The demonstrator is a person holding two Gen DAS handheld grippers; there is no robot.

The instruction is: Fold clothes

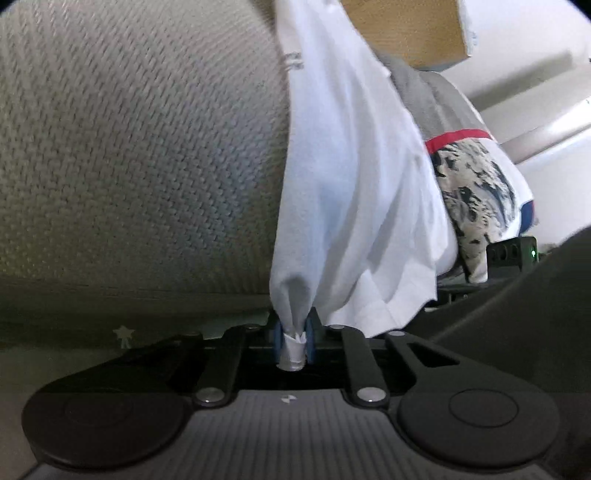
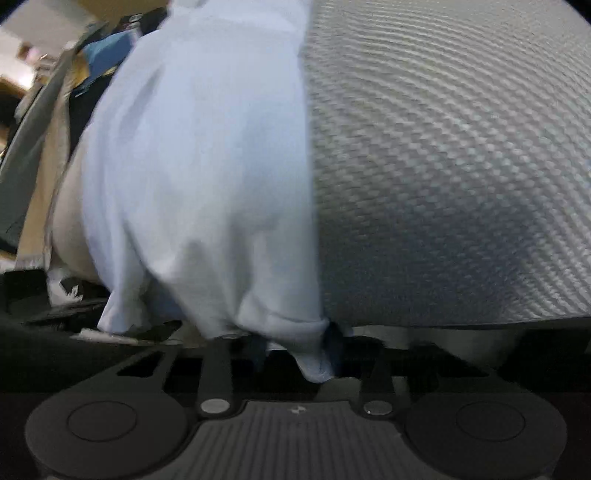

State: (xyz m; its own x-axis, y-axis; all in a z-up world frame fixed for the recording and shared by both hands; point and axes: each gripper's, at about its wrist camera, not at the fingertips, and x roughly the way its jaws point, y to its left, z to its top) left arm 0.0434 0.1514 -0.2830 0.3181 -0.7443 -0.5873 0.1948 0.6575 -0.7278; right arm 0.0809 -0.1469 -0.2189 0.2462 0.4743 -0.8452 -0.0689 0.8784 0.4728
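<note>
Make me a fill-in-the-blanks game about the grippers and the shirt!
1. The left gripper is shut on a ____ garment.
2. The band above the printed cloth is ____.
3. The right gripper is ____ on the same garment.
4. The surface behind it looks ____.

Missing words: white; red; shut; woven

Shirt (image 1: pixel 351 177): thin smooth white cloth, matt, softly creased. Cushion (image 1: pixel 140 147): coarse grey-beige woven fabric with a rough ribbed weave. Board (image 1: pixel 406 26) at upper right of the left view: pale matt wood. Gripper (image 1: pixel 293 341): matt black plastic, blue pads
</note>
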